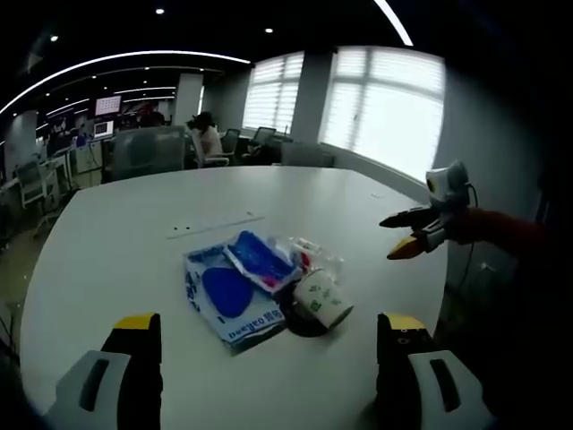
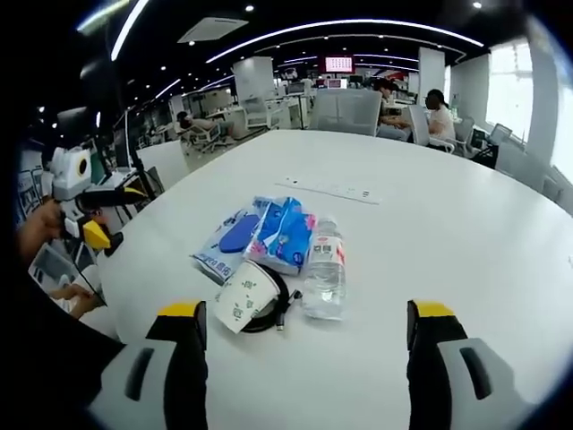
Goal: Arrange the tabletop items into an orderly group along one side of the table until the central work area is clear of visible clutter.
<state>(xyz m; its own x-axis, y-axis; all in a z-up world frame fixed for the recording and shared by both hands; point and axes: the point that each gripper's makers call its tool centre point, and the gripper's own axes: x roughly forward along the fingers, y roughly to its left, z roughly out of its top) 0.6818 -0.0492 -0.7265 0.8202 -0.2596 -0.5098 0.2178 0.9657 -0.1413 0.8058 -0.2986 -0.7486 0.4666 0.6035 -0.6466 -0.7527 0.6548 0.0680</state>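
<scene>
A small heap sits mid-table. It holds a flat white-and-blue pack point(image 1: 226, 300) point(image 2: 226, 242), a blue tissue pack point(image 1: 261, 260) point(image 2: 285, 235) lying on it, and a clear water bottle point(image 1: 315, 253) point(image 2: 324, 269) on its side. A paper cup point(image 1: 322, 301) point(image 2: 242, 305) is tipped over on a black cable point(image 1: 303, 326) point(image 2: 274, 313). My left gripper point(image 1: 269, 354) point(image 2: 121, 217) is open, short of the heap, with nothing between its jaws. My right gripper point(image 2: 309, 345) point(image 1: 392, 239) is open too, near the table edge on the opposite side.
The white table point(image 1: 134, 233) point(image 2: 466, 224) is large and rounded, with a flush cable slot point(image 1: 215, 224) point(image 2: 328, 190) beyond the heap. Grey office chairs point(image 1: 148, 150) point(image 2: 349, 109) stand at the far edge. People sit at desks behind. A hand point(image 2: 40, 228) holds the left gripper.
</scene>
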